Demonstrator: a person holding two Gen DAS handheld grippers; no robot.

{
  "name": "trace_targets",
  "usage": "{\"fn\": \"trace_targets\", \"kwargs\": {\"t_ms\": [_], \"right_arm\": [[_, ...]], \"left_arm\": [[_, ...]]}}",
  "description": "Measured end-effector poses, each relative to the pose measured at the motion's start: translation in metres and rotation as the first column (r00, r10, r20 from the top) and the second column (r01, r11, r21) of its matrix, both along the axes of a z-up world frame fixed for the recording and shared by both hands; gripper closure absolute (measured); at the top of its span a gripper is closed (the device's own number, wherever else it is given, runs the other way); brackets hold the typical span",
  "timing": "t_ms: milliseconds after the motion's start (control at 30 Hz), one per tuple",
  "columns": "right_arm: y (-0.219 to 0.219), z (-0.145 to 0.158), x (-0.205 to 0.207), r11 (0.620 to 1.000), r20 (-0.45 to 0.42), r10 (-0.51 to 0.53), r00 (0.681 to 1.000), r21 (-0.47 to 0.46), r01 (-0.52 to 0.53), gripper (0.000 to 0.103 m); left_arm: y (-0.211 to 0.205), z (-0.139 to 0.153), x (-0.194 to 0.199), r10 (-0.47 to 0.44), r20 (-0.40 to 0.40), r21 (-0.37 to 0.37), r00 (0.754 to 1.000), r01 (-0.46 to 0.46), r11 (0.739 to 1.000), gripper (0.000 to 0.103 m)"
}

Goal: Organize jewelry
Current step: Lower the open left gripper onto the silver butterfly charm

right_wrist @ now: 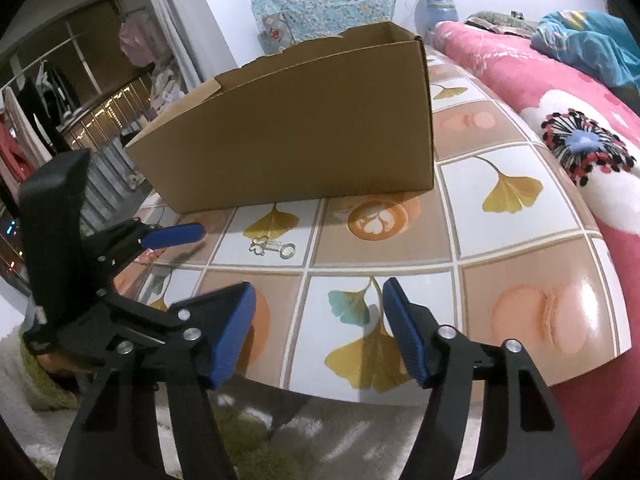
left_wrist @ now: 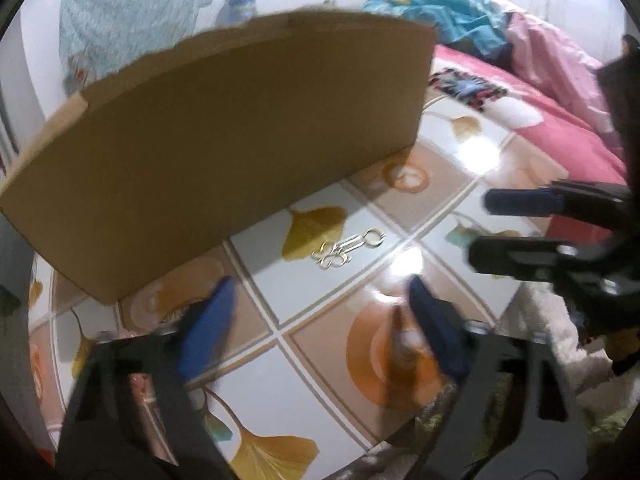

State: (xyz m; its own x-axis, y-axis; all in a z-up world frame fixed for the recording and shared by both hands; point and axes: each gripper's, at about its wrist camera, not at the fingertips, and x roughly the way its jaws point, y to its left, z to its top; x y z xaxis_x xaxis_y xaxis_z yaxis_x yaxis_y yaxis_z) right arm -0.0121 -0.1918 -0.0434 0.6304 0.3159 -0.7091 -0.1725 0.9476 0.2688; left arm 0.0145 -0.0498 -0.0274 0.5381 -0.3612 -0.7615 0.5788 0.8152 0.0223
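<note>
One cardboard box (right_wrist: 304,128), one piece of silver jewelry (right_wrist: 274,247) and two grippers are seen on or above a table (right_wrist: 520,248) covered with a cloth of ginkgo-leaf and coffee-cup squares. The jewelry, a small cluster of metal loops with a ring at one end, is laid flat on a white square in front of the box's near wall, close to it but not touching, and is also seen in the left wrist view (left_wrist: 347,249). The left gripper (left_wrist: 320,300) is held just short of the jewelry with its blue pads spread; nothing is caught between them. The right gripper (right_wrist: 318,312) is held over the near edge of the table, its pads likewise spread and empty, well apart from the jewelry. In the right wrist view the left gripper (right_wrist: 188,240) is seen coming in from the left, its upper blue finger just beside the jewelry. The box (left_wrist: 224,152) is stood upright with its top open; its inside floor is hidden by the near wall, so its contents cannot be told. The table surface to the right of the box and jewelry is left bare up to the rounded edge, beyond which a pink flowered blanket (right_wrist: 560,120) is lain. A fluffy rug (right_wrist: 240,432) is seen below the near edge.
</note>
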Motion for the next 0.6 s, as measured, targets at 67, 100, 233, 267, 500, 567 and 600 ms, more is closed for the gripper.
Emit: {"fn": "trace_targets", "kwargs": {"t_ms": [67, 100, 233, 267, 500, 567, 600], "right_arm": [[0.003, 0.0, 0.004, 1.0, -0.007, 0.001, 1.0, -0.001, -0.001, 0.047], [0.004, 0.0, 0.006, 1.0, -0.01, 0.001, 1.0, -0.002, -0.001, 0.05], [0.008, -0.002, 0.012, 1.0, -0.022, 0.008, 1.0, 0.003, -0.007, 0.056], [0.009, -0.002, 0.013, 1.0, -0.027, 0.011, 1.0, 0.004, -0.011, 0.056], [0.013, -0.003, 0.015, 1.0, -0.038, 0.023, 0.999, 0.004, -0.023, 0.056], [0.013, -0.005, 0.016, 1.0, -0.043, 0.024, 0.999, 0.006, -0.024, 0.056], [0.013, -0.005, 0.017, 1.0, -0.044, 0.024, 0.999, 0.008, -0.023, 0.056]], "left_arm": [[0.001, 0.004, 0.0, -0.018, 0.017, -0.007, 1.0, 0.018, 1.0, 0.039], [0.003, 0.005, 0.0, -0.026, 0.02, -0.014, 0.999, 0.027, 1.0, 0.048], [0.004, 0.004, 0.01, -0.066, -0.018, -0.039, 0.998, 0.066, 0.997, 0.064], [0.003, 0.003, 0.012, -0.077, -0.028, -0.037, 0.997, 0.076, 0.996, 0.064], [-0.013, -0.004, 0.024, -0.133, -0.05, 0.014, 0.99, 0.134, 0.991, 0.07], [-0.016, -0.004, 0.027, -0.151, -0.059, 0.022, 0.987, 0.152, 0.988, 0.073], [-0.016, -0.003, 0.027, -0.157, -0.062, 0.029, 0.986, 0.159, 0.987, 0.075]]}}
